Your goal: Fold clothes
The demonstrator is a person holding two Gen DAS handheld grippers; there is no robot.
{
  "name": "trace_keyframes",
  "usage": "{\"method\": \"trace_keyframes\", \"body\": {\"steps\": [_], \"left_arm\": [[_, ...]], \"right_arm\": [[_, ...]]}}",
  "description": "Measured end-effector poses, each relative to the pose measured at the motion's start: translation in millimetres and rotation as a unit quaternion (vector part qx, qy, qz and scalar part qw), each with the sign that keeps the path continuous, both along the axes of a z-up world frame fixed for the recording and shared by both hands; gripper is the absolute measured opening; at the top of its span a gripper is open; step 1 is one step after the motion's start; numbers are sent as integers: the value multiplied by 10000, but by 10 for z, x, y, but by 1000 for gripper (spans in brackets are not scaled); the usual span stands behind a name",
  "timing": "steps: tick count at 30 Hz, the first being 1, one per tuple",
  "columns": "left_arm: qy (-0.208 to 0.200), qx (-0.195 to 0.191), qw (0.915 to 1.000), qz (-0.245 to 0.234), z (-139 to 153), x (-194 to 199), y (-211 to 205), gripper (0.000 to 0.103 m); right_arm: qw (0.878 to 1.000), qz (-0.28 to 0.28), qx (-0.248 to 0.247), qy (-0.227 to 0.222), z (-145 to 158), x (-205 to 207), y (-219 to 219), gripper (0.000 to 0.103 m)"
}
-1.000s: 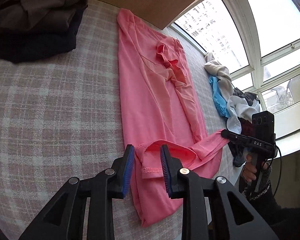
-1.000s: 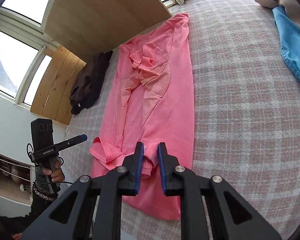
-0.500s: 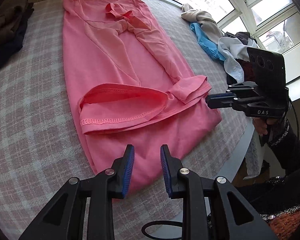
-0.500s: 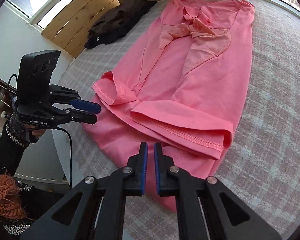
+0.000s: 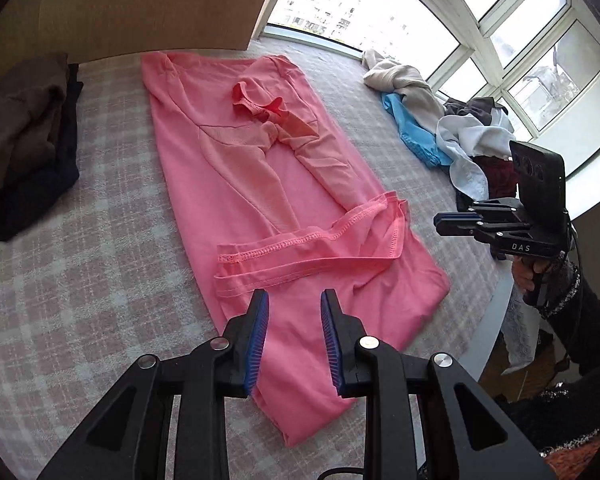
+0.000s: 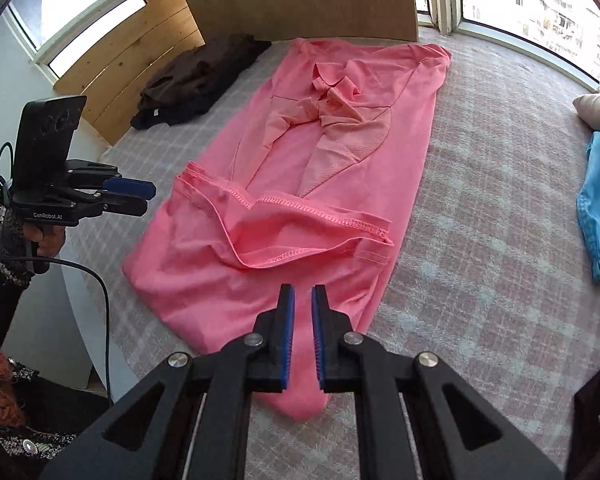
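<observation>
The left hand-held gripper point(image 5: 293, 330) hovered with fingers apart, holding nothing; the right hand-held gripper point(image 6: 303, 322) hovered with a narrow gap, also empty. Just ahead of both, the pink shirt point(image 5: 260, 184) lay flat on the checked worktop point(image 5: 100, 240), hem folded back.

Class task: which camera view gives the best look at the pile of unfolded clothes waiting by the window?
The left wrist view: the unfolded pile shows beige, blue, white and dark garments together. The right wrist view catches only its beige and blue edge, cut off by the frame.
</observation>
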State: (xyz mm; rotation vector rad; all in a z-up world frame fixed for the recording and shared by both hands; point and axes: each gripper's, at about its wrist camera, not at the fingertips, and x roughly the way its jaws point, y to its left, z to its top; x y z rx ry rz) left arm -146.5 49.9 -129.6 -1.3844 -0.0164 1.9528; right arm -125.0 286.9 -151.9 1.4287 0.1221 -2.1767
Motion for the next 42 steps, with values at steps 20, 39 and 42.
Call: {"method": "trace_keyframes", "body": {"steps": [20,39,42], "left_arm": [[402,-1126,9894,-828,-322,-296,214,4],[538,-523,9971,88,61,-400,-139,28],[490,-549,9972,-107,96,-233,-66,28]], "right_arm": [[9981,-520,-28,-317,-259,-410,397,32],[9987,-501,-111,-48,57,-255,308,13],[9961,-654,-398,-442,-68,-29,426,13]]}}
